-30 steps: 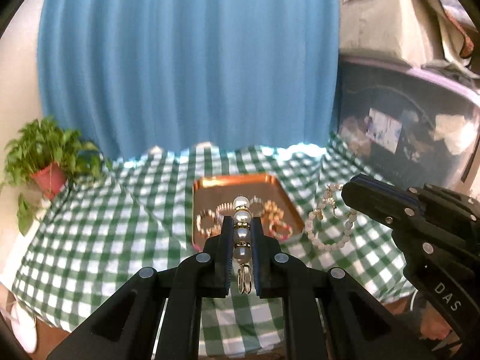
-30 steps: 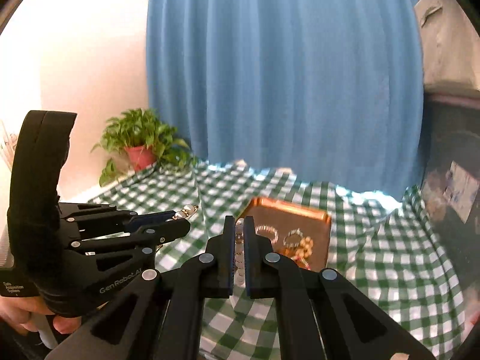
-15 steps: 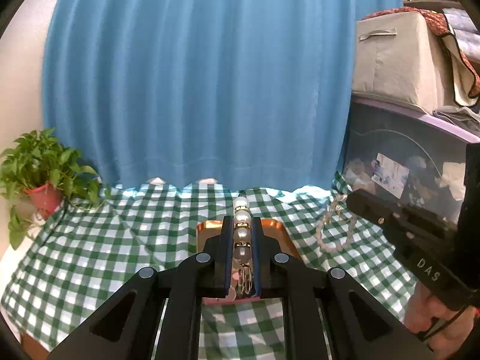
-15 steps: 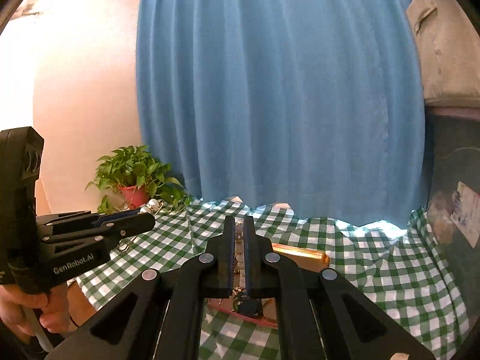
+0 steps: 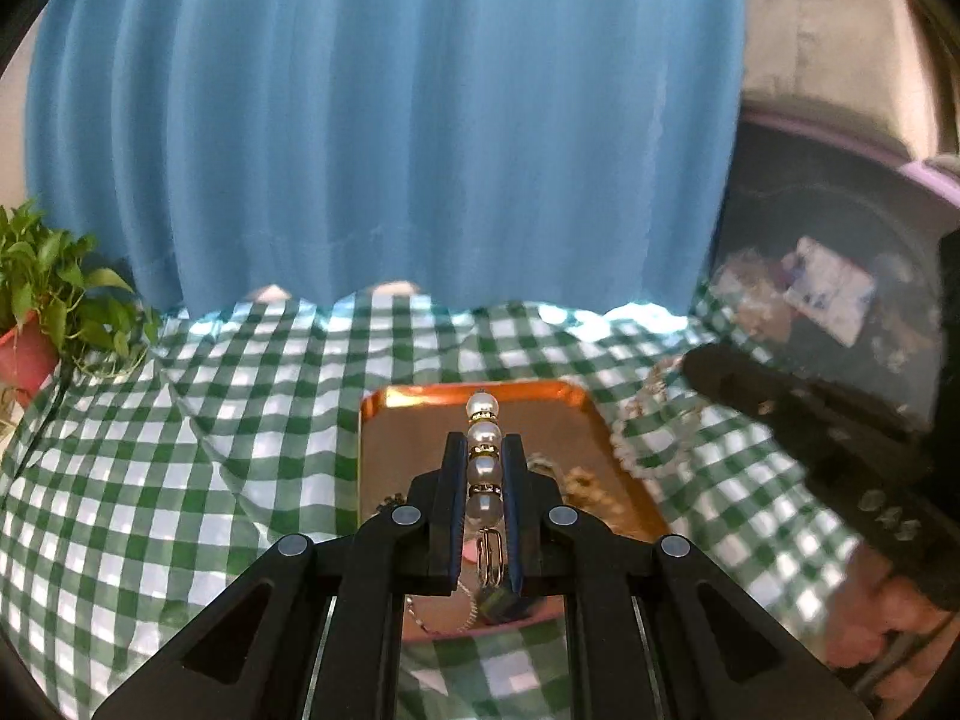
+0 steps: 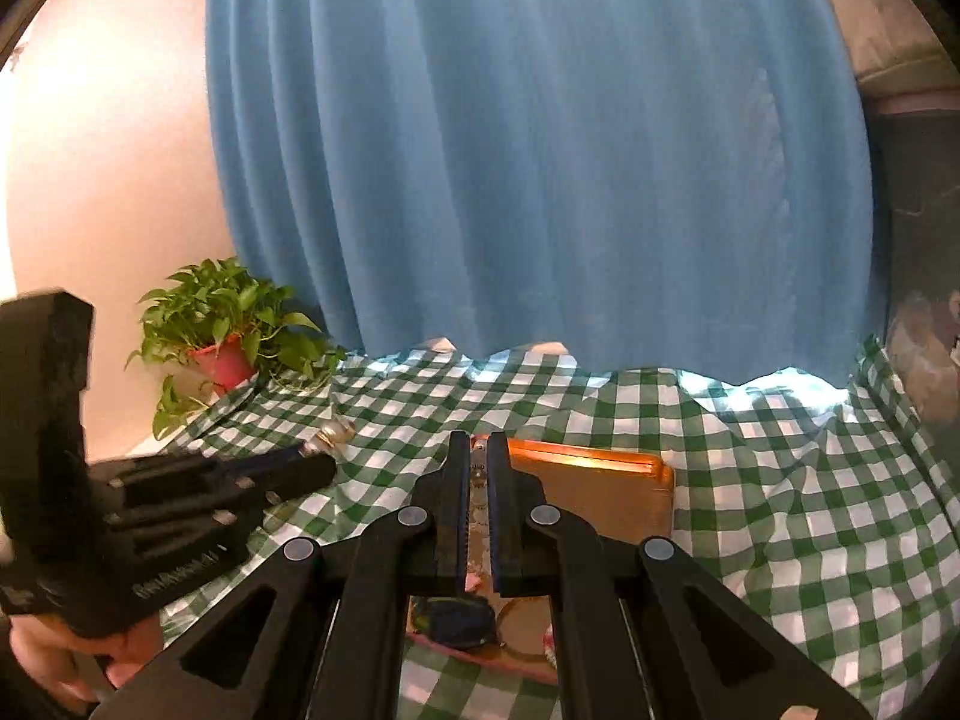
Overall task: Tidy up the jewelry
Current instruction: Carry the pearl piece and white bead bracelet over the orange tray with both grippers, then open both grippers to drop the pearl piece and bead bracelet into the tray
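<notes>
**Both grippers hold beaded pieces above the copper tray**

Nearest the lens, the left gripper [image 5: 485, 468] has its jaws clamped on a pearl strand [image 5: 483, 457]; two pearls stick out past the tips and a gold clasp hangs between the jaws at the near end. The right gripper [image 6: 478, 474] has its jaws closed to a thin gap around a small-beaded chain [image 6: 478, 483], which shows only as a narrow strip. In the left wrist view a loop of pale beads [image 5: 645, 427] dangles at the tip of the right gripper, blurred.

Below both lies the copper tray [image 5: 420, 426] on the green-checked cloth [image 5: 180, 456] covering the counter, holding a few blurred gold pieces [image 5: 576, 477].

Farther off, a potted plant [image 6: 225, 333] stands at the left edge, with a blue curtain [image 5: 384, 120] behind.
</notes>
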`<act>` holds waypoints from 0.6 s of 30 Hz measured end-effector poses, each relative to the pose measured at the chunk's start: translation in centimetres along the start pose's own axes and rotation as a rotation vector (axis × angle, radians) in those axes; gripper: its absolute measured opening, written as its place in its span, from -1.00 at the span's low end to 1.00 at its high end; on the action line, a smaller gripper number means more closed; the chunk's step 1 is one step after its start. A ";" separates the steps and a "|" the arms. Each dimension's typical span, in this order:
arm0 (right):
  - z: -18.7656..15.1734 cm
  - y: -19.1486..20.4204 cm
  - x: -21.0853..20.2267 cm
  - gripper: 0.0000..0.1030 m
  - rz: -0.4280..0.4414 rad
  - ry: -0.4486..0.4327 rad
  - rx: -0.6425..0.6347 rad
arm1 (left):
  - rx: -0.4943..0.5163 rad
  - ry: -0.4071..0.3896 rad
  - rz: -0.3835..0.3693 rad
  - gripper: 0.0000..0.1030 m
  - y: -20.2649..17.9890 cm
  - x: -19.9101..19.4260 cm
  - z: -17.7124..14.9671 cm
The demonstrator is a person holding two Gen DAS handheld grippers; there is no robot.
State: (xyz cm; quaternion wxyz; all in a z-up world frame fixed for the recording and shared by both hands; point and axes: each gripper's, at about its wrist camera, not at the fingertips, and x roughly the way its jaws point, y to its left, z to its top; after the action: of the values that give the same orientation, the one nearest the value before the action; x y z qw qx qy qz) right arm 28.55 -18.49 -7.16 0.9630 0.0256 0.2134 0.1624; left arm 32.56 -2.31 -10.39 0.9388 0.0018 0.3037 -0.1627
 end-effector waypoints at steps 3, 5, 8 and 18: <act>-0.3 -0.1 1.6 -0.91 -0.010 0.023 -0.012 | -0.013 0.050 0.010 -0.78 0.9 3.1 -1.2; -0.7 -0.1 2.7 -0.91 -0.013 0.045 -0.016 | -0.053 0.087 -0.002 -0.78 1.9 5.1 -2.0; -2.0 -0.2 5.1 -0.91 -0.015 0.095 -0.042 | -0.095 0.144 -0.008 -0.78 3.5 8.4 -2.7; -6.0 -2.5 11.6 -0.91 0.069 0.253 0.036 | -0.089 0.213 -0.110 -0.78 2.6 11.1 -4.1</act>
State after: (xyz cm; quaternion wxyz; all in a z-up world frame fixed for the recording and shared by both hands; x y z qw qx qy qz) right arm 36.77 -17.20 -17.56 0.9217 0.0297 0.3349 0.1933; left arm 39.48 -2.82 -20.30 0.8899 -0.0392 0.4083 -0.1995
